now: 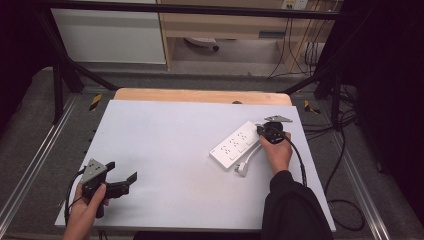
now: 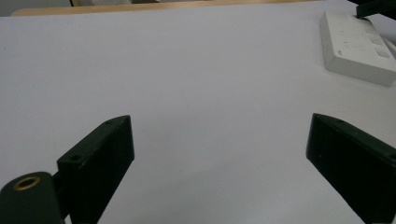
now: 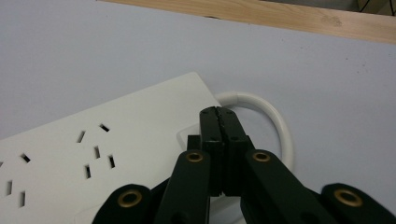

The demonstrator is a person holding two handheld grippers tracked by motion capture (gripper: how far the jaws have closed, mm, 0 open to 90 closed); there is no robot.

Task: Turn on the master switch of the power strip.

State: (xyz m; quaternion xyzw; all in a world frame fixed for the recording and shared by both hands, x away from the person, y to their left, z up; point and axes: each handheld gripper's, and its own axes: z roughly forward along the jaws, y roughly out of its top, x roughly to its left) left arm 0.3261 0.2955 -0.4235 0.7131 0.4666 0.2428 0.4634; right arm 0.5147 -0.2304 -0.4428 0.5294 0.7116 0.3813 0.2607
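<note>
White rigid plastic power strip point(image 1: 235, 145), right of centre: light, slick; we'd clamp its long edges. Right gripper point(image 3: 219, 114) pinched together empty over its switch end; left gripper point(image 2: 219, 140) spread apart.

power strips: one white power strip point(image 1: 236, 144) lay on the table | plugs: one white plug point(image 1: 243, 169) lay beside it | cords: one white cord point(image 3: 275, 122) curved off the strip's end | grippers: two, left gripper point(image 1: 123, 175) and right gripper point(image 1: 260, 129) | tables: one white-topped table point(image 1: 165, 150)
</note>
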